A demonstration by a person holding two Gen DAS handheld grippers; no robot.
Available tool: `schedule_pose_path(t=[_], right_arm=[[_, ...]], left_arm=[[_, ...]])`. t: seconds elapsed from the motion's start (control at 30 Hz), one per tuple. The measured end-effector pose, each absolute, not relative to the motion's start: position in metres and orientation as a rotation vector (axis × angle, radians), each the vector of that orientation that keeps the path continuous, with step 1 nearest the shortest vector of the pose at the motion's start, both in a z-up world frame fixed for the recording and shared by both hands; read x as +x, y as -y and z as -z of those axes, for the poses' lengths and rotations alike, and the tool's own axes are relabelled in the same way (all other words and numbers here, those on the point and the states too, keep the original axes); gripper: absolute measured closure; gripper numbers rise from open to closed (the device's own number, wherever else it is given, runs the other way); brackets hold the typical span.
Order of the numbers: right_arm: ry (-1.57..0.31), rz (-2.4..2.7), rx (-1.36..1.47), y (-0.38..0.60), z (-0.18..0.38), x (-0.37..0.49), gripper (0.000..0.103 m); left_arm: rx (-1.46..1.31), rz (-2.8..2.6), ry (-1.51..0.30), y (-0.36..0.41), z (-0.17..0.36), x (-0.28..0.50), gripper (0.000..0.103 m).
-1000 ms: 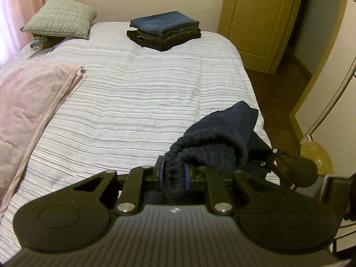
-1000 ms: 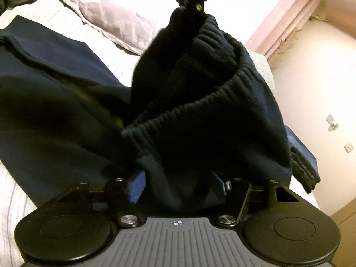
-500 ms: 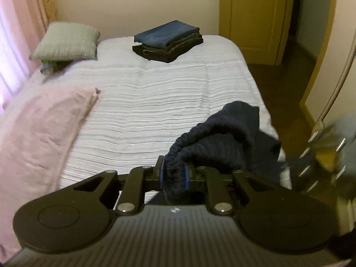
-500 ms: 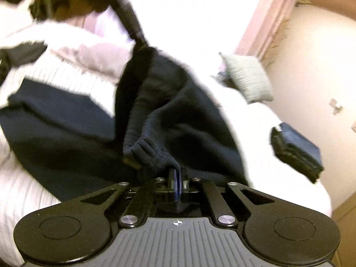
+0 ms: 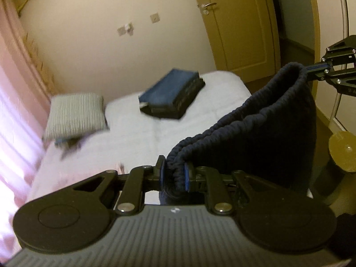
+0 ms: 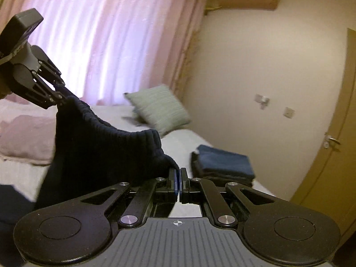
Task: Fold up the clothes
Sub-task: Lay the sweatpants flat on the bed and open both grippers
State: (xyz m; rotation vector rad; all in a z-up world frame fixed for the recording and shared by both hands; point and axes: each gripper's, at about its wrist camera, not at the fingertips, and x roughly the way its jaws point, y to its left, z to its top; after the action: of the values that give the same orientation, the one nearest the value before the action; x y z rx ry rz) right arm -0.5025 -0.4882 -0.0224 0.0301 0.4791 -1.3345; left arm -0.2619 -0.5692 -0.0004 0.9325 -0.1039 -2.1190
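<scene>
Dark navy sweatpants (image 5: 255, 133) with a ribbed elastic waistband hang in the air between my two grippers above the bed. My left gripper (image 5: 174, 175) is shut on one end of the waistband. My right gripper (image 6: 179, 181) is shut, with the other end of the waistband (image 6: 164, 162) pinched at its pad tips. In the left wrist view the right gripper (image 5: 311, 70) shows at the upper right holding the band. In the right wrist view the left gripper (image 6: 60, 99) shows at the upper left. The pants (image 6: 93, 146) drape down below; their legs are hidden.
A stack of folded dark clothes (image 5: 171, 96) lies on the striped white bed (image 5: 138, 138), also in the right wrist view (image 6: 222, 166). A grey-green pillow (image 5: 75, 115) and a pink blanket (image 6: 24, 138) lie by the curtains (image 6: 93, 44). A wooden door (image 5: 240, 29) stands right.
Both grippers rose and drew apart, lifting the sweatpants off the bed and stretching the waistband between them. The right gripper shut on the band's end. Both views tilted up toward the walls.
</scene>
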Motion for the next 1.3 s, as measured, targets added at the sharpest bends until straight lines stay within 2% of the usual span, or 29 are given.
schedule_pose_path(t=[0.17, 0.53, 0.77, 1.03, 1.17, 1.2, 1.3], right_arm=[[-0.464, 1.357, 0.129, 0.54, 0.026, -0.545, 0.103], [-0.53, 1.283, 0.382, 0.713, 0.101, -0.675, 0.103], [-0.612, 1.262, 0.466, 0.81, 0.165, -0.739, 0.103], [-0.707, 1.215, 0.582, 0.874, 0.243, -0.741, 0.103], [-0.788, 1.237, 0.687, 0.878, 0.267, -0.75, 0.103], [-0.792, 1.238, 0.705, 0.874, 0.267, -0.752, 0.103], [-0.807, 1.214, 0.709, 0.863, 0.265, -0.753, 0.103]], left_arm=[[0.994, 2.14, 0.154, 0.634, -0.002, -0.323, 0.09], [1.213, 2.123, 0.039, 0.837, 0.088, -0.476, 0.09], [1.322, 2.1, -0.076, 0.95, 0.171, -0.554, 0.09], [1.385, 1.998, -0.241, 1.024, 0.25, -0.567, 0.088], [1.348, 1.985, -0.317, 1.027, 0.261, -0.554, 0.077], [1.321, 1.975, -0.337, 1.025, 0.258, -0.545, 0.069], [1.27, 1.911, -0.389, 1.0, 0.245, -0.503, 0.066]])
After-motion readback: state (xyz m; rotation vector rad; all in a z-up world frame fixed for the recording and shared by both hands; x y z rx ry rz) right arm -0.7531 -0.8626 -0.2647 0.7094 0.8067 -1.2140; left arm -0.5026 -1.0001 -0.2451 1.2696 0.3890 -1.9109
